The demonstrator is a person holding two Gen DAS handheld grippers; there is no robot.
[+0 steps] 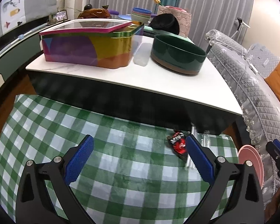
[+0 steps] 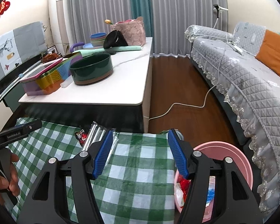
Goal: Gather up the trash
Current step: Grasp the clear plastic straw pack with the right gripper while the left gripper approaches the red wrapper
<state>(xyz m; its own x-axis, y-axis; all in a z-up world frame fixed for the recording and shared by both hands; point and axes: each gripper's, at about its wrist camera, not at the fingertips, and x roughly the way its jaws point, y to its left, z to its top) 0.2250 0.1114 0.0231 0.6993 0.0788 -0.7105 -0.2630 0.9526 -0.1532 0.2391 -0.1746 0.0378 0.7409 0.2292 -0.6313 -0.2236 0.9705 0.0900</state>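
Left gripper point(image 1: 140, 155) is hovering over the green checked cloth point(image 1: 121, 164), fingers spread wide, nothing between them. The red-and-black wrapper point(image 1: 177, 143) is lying on the cloth just inside its right-hand finger, beside a clear packet point(image 1: 197, 140), close under the white table point(image 1: 121, 78). Right gripper point(image 2: 140, 153) is sitting half spread and empty. The pink basin point(image 2: 239, 160), off the cloth's right edge, is already holding scraps. Looks like the reach-for-pickup step; next move probably needs the left jaws shifted right to straddle the wrapper, lowered, then closed.

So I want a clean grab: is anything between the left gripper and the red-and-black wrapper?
Nothing visible: the left gripper is open over bare checked cloth, and the wrapper lies just beyond its right finger, beside a clear packet.
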